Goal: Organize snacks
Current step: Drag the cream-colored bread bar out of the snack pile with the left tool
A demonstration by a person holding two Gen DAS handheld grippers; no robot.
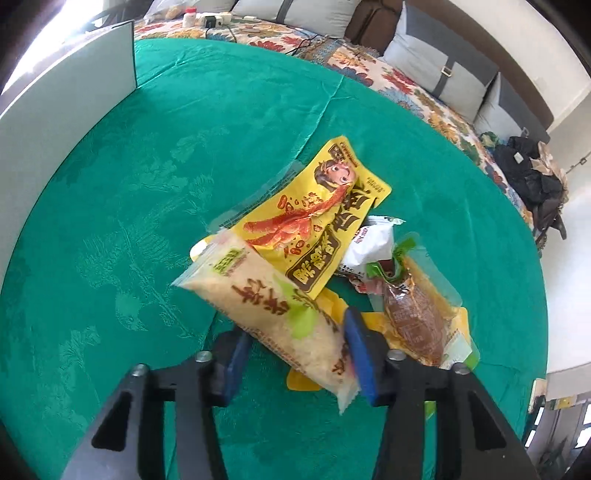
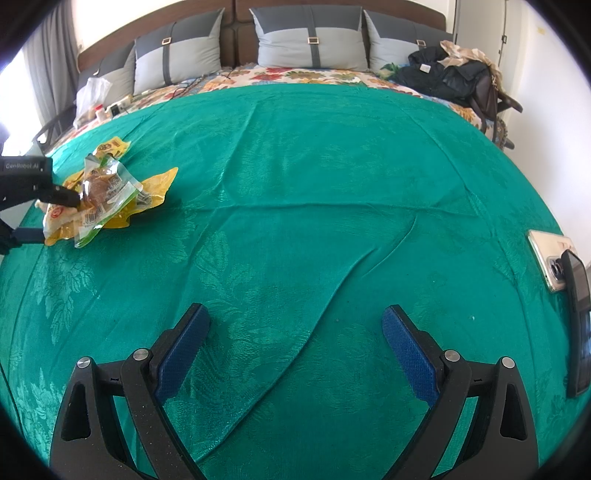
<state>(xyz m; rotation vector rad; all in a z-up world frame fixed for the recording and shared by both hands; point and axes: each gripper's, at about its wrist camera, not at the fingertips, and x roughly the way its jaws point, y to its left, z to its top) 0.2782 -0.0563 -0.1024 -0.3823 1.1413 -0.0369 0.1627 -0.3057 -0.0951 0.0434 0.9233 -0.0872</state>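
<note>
A small heap of snack packets lies on the green bedspread [image 1: 147,184]. It holds a yellow packet with a cartoon figure [image 1: 317,218], a white packet [image 1: 369,243] and a clear packet with brown food [image 1: 413,317]. My left gripper [image 1: 295,328] is shut on a long beige packet with red writing [image 1: 280,306], its blue pads pressing on both sides. The right wrist view shows the same heap [image 2: 107,188] far left with the left gripper [image 2: 48,214] on it. My right gripper [image 2: 295,350] stands open over bare bedspread, nothing between its fingers.
A white box wall [image 1: 74,92] stands at the left of the bedspread. A phone [image 2: 550,258] and a dark device [image 2: 578,325] lie at the right edge. Pillows, a pile of dark clothes [image 2: 450,74], a small bottle [image 1: 192,16] and cables sit at the bed's head.
</note>
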